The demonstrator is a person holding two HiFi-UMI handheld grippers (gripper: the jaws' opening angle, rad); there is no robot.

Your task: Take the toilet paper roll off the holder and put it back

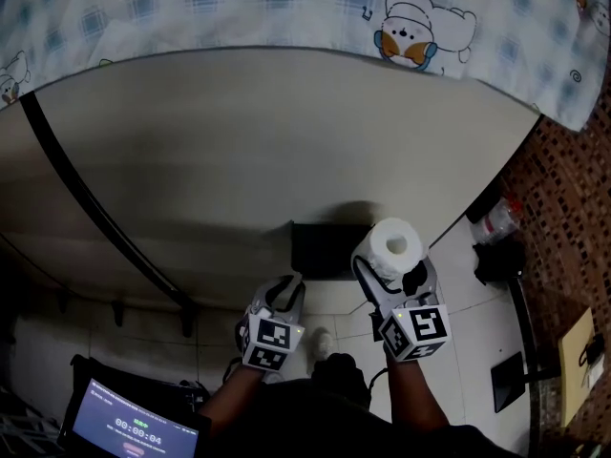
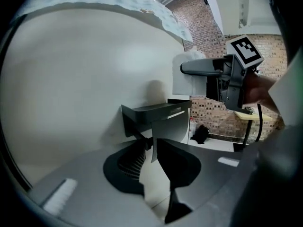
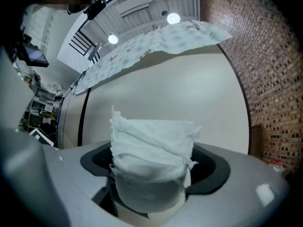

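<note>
Your right gripper is clamped on the toilet paper roll. Its jaws stand wide, one on each side of the roll, and the roll's open core faces up toward your head. In the right gripper view a ragged, torn sheet hangs loose over the front of the roll. Your left gripper sits lower and to the left; its jaws are a narrow gap apart with nothing between them.

The roll is off the holder. The holder is a dark bracket fixed to the wall just beyond both grippers, and the roll is held at its upper right edge. In the left gripper view the holder shows as a dark flat top with a curved grey plate under it.

Behind it rises a wide, pale, smooth wall panel, crossed at the left by a black strip. A checked cloth with cartoon prints drapes over the panel's top edge. Brick wall closes the right side, pale floor tiles lie below, and a lit screen glows at lower left.
</note>
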